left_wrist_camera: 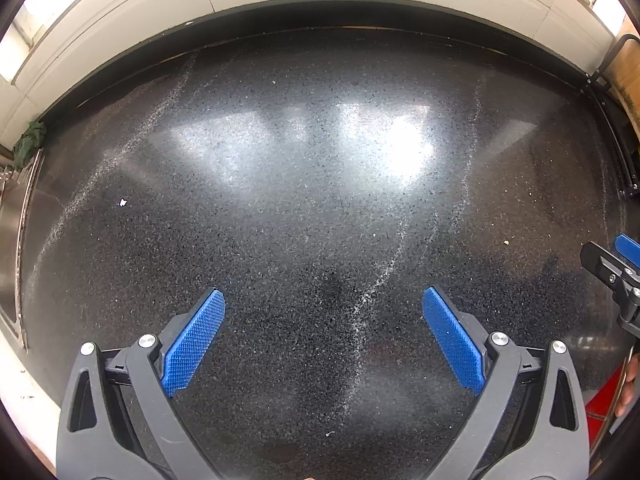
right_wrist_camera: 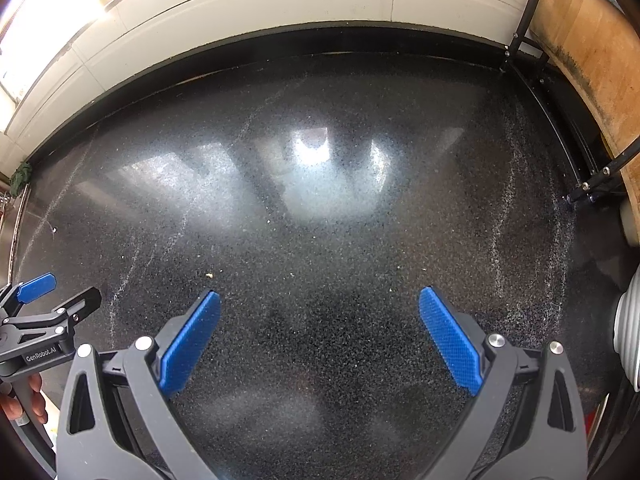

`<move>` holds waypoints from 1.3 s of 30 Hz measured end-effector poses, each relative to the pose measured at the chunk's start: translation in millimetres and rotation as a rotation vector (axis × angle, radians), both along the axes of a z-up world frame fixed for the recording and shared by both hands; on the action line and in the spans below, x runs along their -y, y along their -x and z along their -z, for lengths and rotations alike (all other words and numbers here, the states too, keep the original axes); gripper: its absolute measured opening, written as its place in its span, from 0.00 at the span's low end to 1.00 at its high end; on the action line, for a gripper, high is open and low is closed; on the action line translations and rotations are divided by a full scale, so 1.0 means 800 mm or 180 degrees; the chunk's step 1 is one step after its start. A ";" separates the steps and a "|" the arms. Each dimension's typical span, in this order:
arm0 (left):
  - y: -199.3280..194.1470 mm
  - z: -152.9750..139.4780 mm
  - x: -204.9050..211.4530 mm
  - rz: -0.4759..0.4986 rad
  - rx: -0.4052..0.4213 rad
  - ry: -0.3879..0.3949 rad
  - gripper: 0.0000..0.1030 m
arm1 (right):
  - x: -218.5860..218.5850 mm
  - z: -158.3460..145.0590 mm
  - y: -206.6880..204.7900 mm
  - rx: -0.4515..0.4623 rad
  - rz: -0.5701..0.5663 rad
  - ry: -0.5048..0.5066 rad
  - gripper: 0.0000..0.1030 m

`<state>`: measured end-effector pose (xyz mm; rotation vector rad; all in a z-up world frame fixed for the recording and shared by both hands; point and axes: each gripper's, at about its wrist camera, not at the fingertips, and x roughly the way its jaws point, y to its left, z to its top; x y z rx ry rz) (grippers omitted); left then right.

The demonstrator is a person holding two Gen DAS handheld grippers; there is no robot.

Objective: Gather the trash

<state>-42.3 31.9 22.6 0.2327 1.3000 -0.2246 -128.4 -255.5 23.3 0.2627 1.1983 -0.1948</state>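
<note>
Speckled black countertop (left_wrist_camera: 304, 208), scattered crumbs (right_wrist_camera: 209, 275)

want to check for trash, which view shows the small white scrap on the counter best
The left wrist view: the white scrap lies clear on the dark counter. The right wrist view shows only a tiny speck near its left edge.

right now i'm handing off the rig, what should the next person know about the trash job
Left hand-held gripper: open, empty, above the dark speckled counter.
Right hand-held gripper: open, empty, beside it.
Trash: only small bits show, a white scrap far left and a pale crumb ahead of the right gripper's left finger.
No bin or bag in view.
Done: nothing held, cannot tell what was collected.
Left: pick up the scrap and crumb.
</note>
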 end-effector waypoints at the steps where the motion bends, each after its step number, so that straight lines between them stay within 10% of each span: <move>1: 0.000 0.000 0.000 0.0006 0.0003 -0.0009 0.94 | 0.000 0.000 0.000 0.0001 0.0000 -0.0001 0.93; 39: -0.001 0.021 -0.007 -0.0010 -0.0097 -0.0160 0.94 | 0.001 0.010 -0.013 -0.0074 -0.0106 -0.0022 0.93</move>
